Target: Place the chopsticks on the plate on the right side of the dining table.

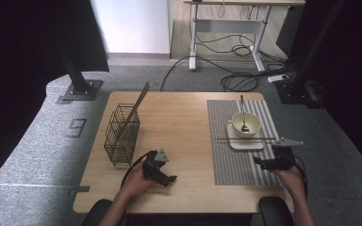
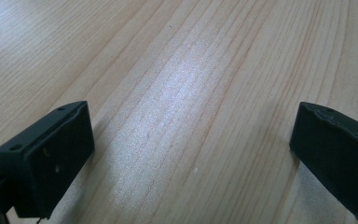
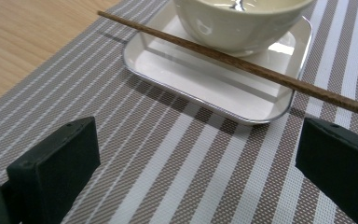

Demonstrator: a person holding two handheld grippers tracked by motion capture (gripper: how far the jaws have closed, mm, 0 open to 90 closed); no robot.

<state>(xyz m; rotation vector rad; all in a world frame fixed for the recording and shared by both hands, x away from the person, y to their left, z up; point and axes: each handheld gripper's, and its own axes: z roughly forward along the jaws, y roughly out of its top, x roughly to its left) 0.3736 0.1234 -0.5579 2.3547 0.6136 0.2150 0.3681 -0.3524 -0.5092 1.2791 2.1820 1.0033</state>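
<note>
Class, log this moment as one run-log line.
left gripper: open, over bare table | right gripper: open, facing chopstick across tray

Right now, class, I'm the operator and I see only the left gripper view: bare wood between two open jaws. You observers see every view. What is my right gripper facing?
Observer: The right gripper, jaws open, is over a striped placemat, facing a white tray.
Operator: What's on the tray?
Observer: A cream bowl with a spoon in it; a chopstick lies across the tray.
Operator: And at the table's left?
Observer: A wire basket stands there, holding a slanted stick.
</note>
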